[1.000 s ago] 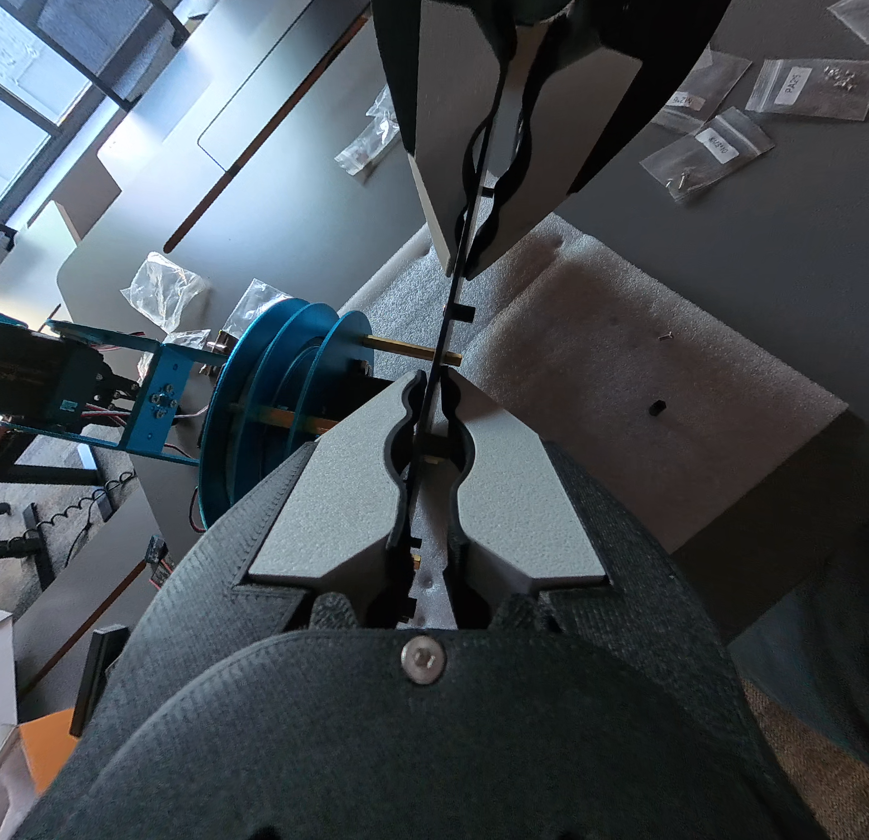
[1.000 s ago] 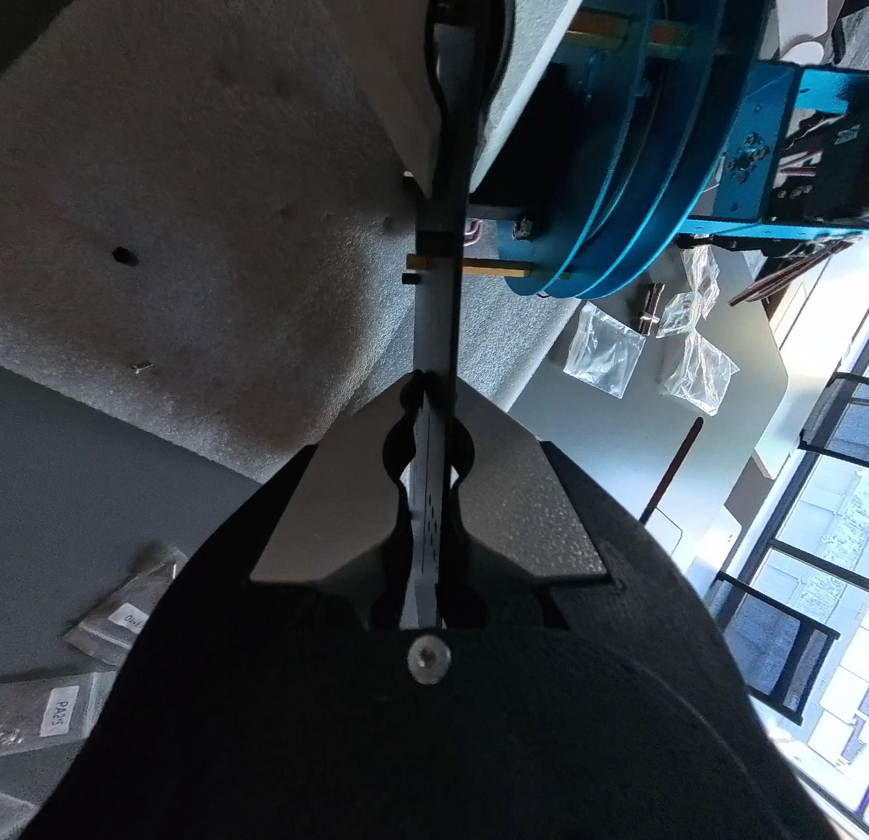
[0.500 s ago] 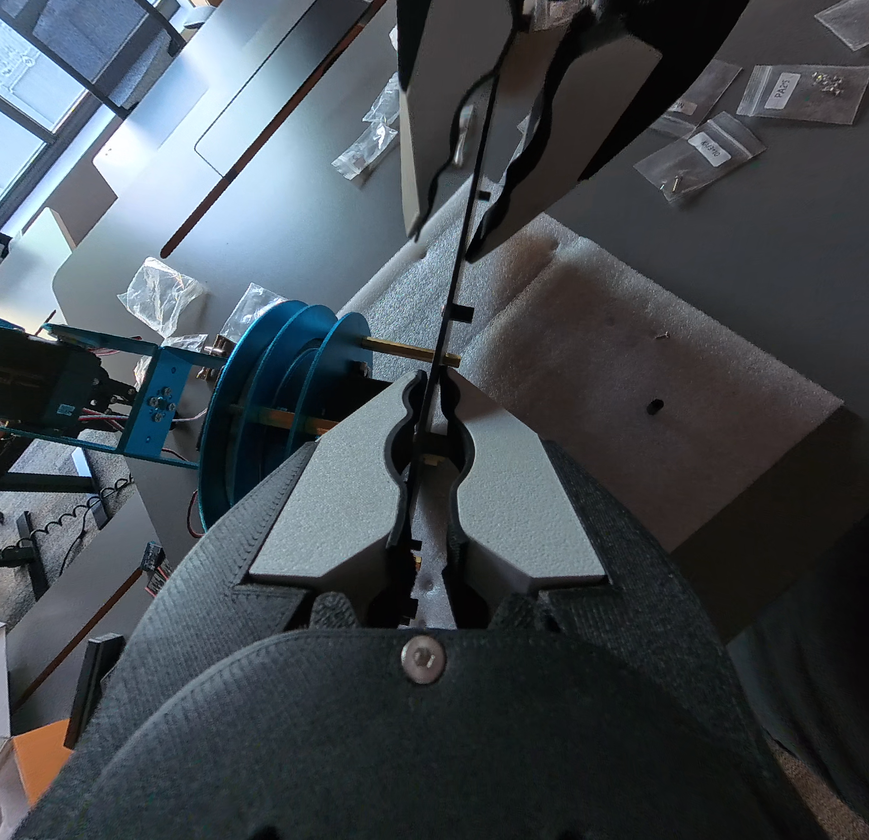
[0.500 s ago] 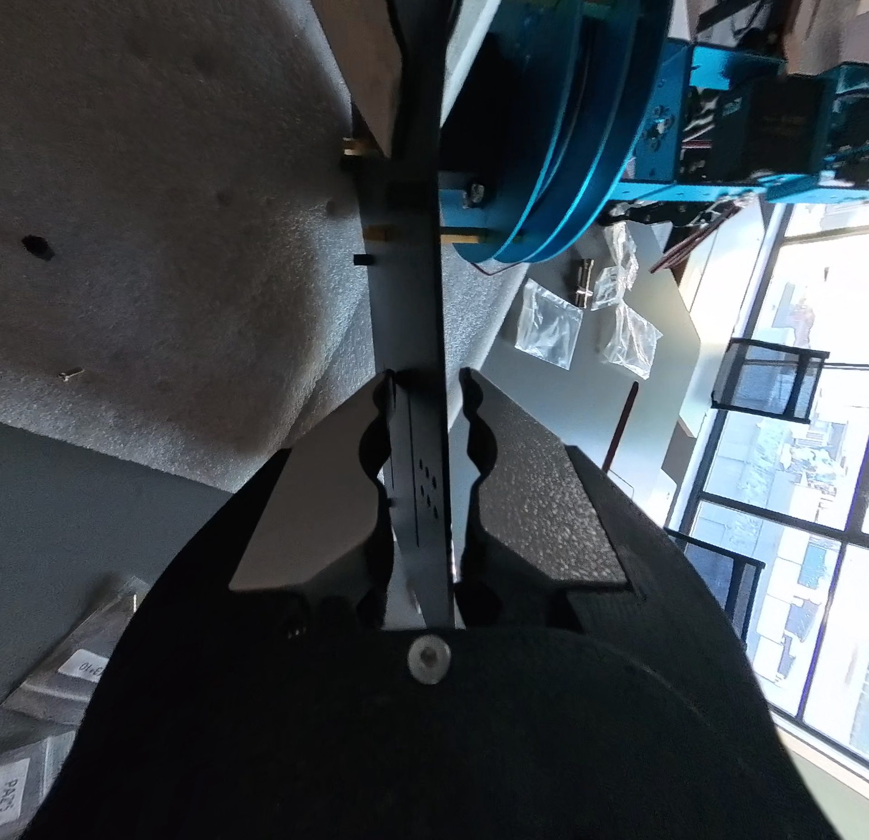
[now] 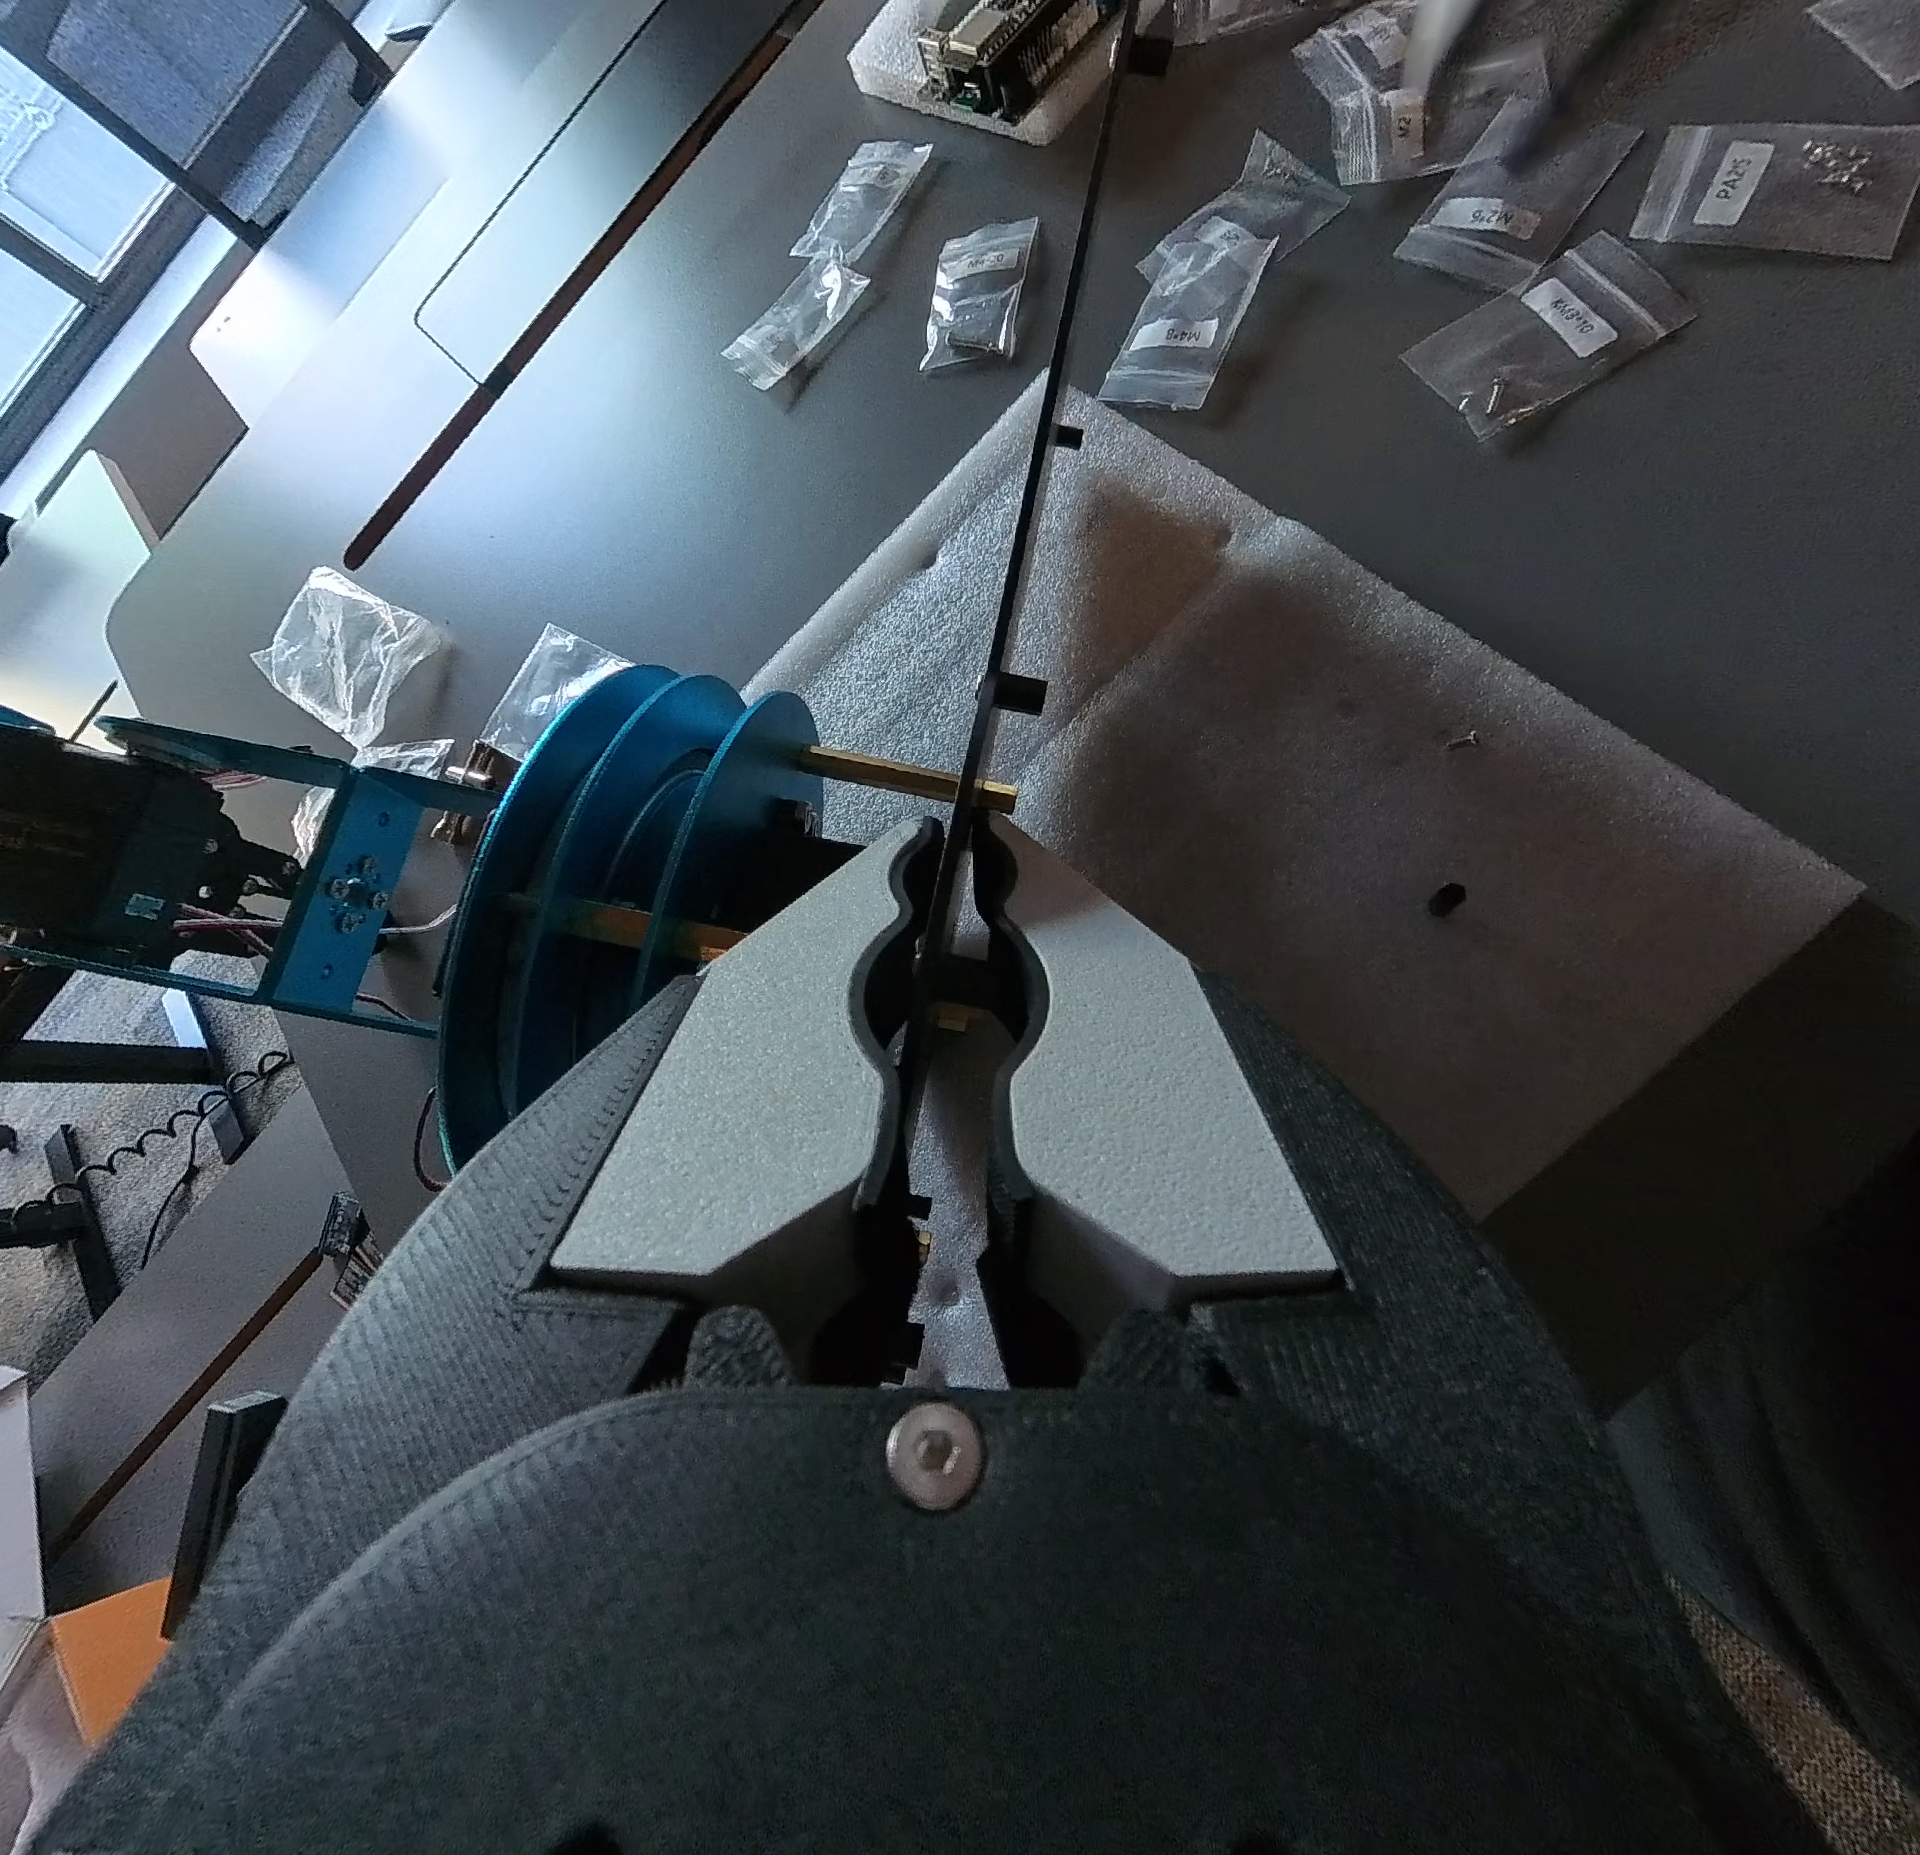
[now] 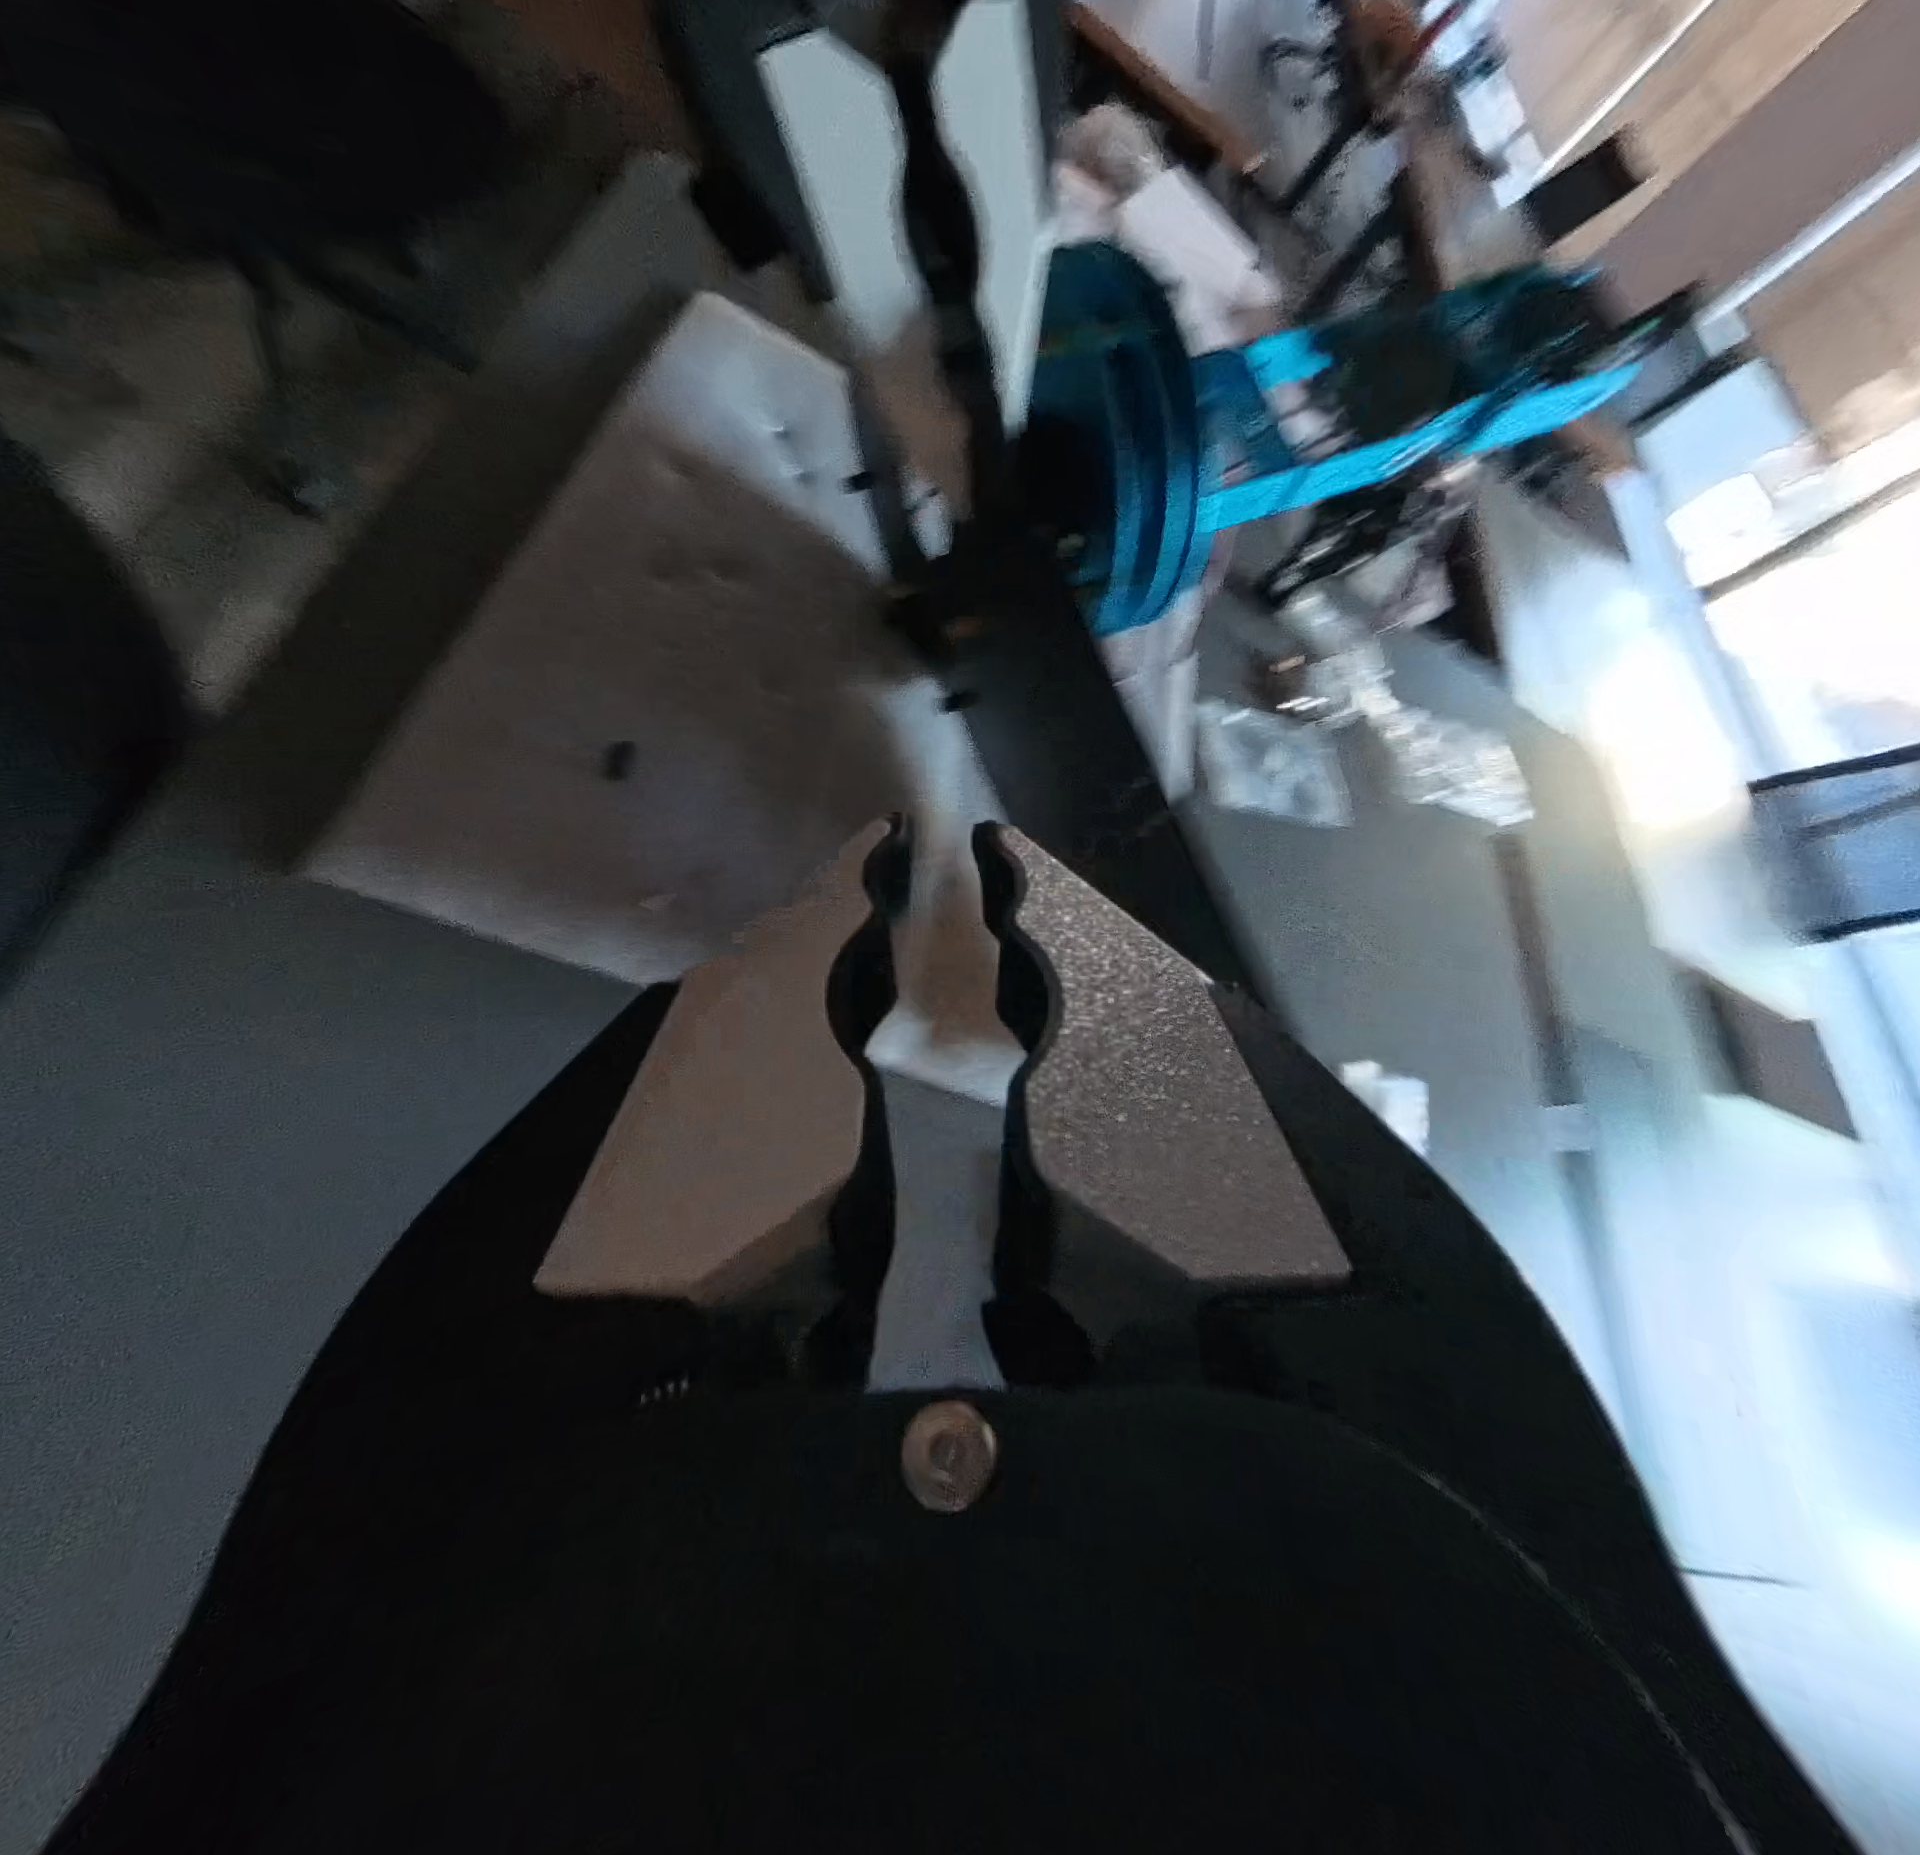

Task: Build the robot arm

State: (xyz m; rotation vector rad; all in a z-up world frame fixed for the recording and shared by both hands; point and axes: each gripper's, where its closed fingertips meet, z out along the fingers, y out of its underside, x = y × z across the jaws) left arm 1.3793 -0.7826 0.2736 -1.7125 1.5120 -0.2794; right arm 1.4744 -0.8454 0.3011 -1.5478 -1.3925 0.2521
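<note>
Presently, left wrist view: the left gripper (image 5: 948,849) is clamping a thin black plate (image 5: 1049,423) edge-on; the plate is standing over the white foam pad (image 5: 1403,829), with the blue disc assembly (image 5: 623,870) just beside the pad and small plastic bags (image 5: 1548,325) lying beyond it. Right wrist view, blurred: the right gripper (image 6: 935,834) is gaping narrowly, gripping nothing, hovering over the foam pad's near edge.
</note>
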